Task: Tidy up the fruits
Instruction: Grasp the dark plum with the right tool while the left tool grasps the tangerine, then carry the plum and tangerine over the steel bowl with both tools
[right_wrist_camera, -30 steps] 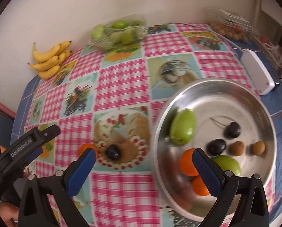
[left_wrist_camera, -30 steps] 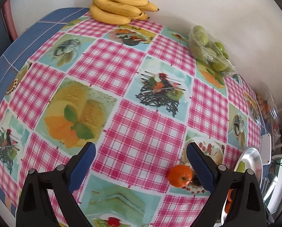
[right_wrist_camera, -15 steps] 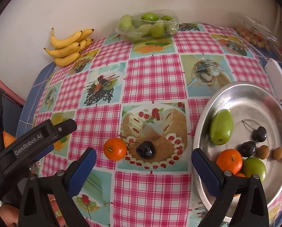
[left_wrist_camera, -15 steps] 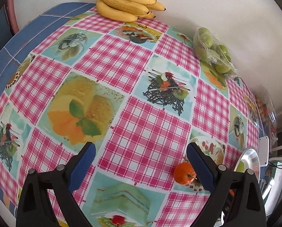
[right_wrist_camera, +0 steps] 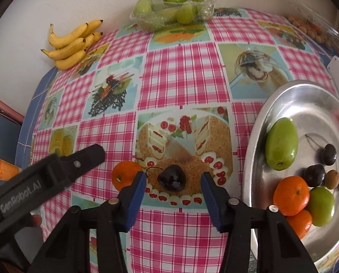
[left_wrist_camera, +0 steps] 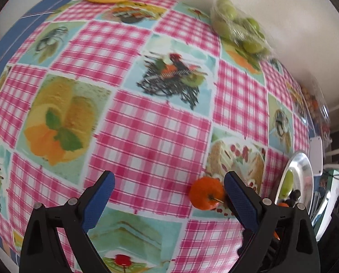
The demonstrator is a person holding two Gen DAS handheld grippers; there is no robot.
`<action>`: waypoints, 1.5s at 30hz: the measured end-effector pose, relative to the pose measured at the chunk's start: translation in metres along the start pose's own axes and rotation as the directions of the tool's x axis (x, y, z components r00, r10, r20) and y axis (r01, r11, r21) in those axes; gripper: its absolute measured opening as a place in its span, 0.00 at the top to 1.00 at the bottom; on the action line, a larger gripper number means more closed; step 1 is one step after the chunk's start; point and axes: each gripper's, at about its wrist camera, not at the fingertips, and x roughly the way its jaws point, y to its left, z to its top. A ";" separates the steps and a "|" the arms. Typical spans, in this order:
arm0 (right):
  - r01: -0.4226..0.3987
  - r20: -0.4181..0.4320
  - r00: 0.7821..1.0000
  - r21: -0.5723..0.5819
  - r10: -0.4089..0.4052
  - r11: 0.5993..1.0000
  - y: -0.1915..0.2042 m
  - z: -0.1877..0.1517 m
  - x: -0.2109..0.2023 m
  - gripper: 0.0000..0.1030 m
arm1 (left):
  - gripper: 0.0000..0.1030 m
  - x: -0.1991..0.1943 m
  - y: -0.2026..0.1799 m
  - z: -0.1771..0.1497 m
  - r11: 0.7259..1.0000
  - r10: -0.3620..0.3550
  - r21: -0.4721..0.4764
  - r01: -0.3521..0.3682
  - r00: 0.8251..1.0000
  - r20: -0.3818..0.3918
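While spread wide, right gripper [right_wrist_camera: 173,179] straddles dark cherry [right_wrist_camera: 171,178]

My right hand-held gripper [right_wrist_camera: 173,180] hangs low over the bench [right_wrist_camera: 180,72], blue fingers [right_wrist_camera: 136,192] parted, nothing between them touching. My left hand-held gripper [left_wrist_camera: 169,191] hovers just beside it over the same bench, spread wide, holding nothing.

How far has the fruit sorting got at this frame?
Partly done: the metal tray already holds several fruits. In hand: the open right gripper brackets the dark cherry, not yet closed. Left: that cherry and the orange beside it; the left gripper is open, empty.
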 end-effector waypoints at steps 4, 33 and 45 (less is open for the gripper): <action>0.004 -0.012 1.000 -0.011 -0.004 1.000 0.002 0.001 0.005 0.58 | 0.06 0.009 -0.010 -0.001 0.999 -0.021 0.023 0.022 0.999 -0.033; 0.004 0.006 1.000 -0.026 -0.004 1.000 0.004 0.002 -0.001 0.71 | 0.65 0.004 -0.010 0.002 0.979 -0.200 -0.039 0.198 0.979 -0.044; 0.000 0.058 0.998 -0.034 0.002 0.999 0.007 0.003 -0.023 0.71 | 0.65 -0.021 -0.003 0.006 0.976 -0.210 -0.045 0.211 0.977 0.031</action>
